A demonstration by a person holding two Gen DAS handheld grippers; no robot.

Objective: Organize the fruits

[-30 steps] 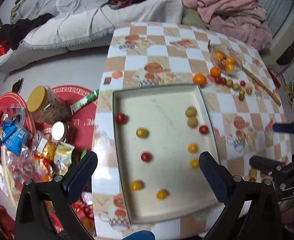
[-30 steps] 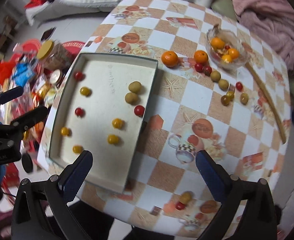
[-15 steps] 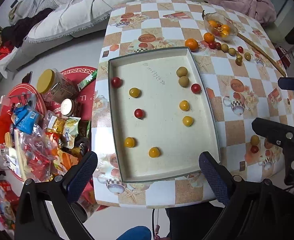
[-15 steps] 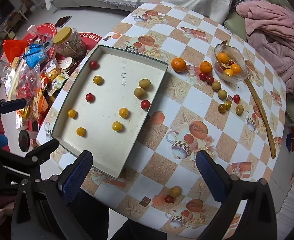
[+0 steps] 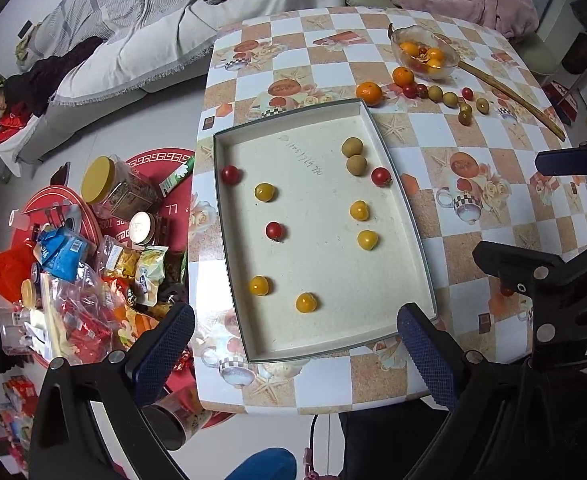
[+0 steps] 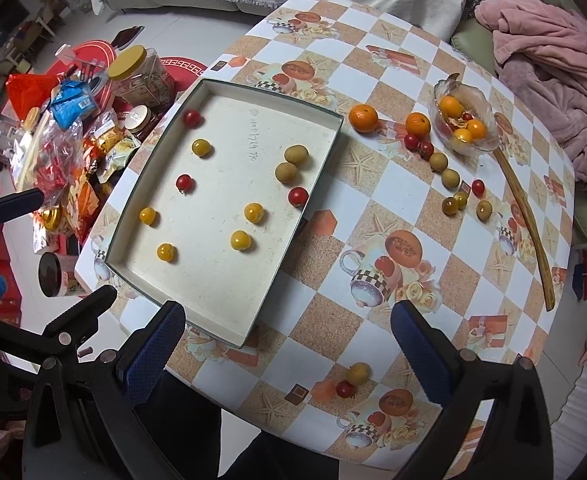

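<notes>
Currently, both grippers hover above the near edge of the table, well clear of all fruit.
Left gripper (image 5: pixel 295 344): jaws spread wide, nothing between them; positioned over the near short wall of the tray.
Right gripper (image 6: pixel 287 338): jaws spread wide, nothing held; positioned over the near table edge, just right of the tray's near corner.
Tray (image 6: pixel 317 178): shallow rectangular box with a pale floor, lying flat on the left half of the checkered table (image 6: pixel 377 54).
Tray contents, red: three cherry tomatoes, one at the far left wall (image 5: pixel 230 174), one mid-left (image 5: pixel 274 231), one against the right wall (image 5: pixel 381 176).
Tray contents, yellow: five small tomatoes, three down the left side and two at centre right (image 5: pixel 359 211).
Tray contents, brown: two round longans (image 5: pixel 352 147), touching, near the far right corner.
Table, far side: two oranges (image 6: pixel 363 118) just beyond the tray's far right corner; a loose trail of red tomatoes and brown-green fruits runs right from them.
Glass bowl (image 6: pixel 489 142): at the far right of the table, holding orange and red fruits.
Wooden stick (image 6: pixel 527 216): lies along the right table edge.
Table, near edge: one longan (image 6: pixel 358 373) and one red tomato (image 6: pixel 345 389), touching.
Floor, left of table: snack bags and jars (image 5: pixel 109 188).
</notes>
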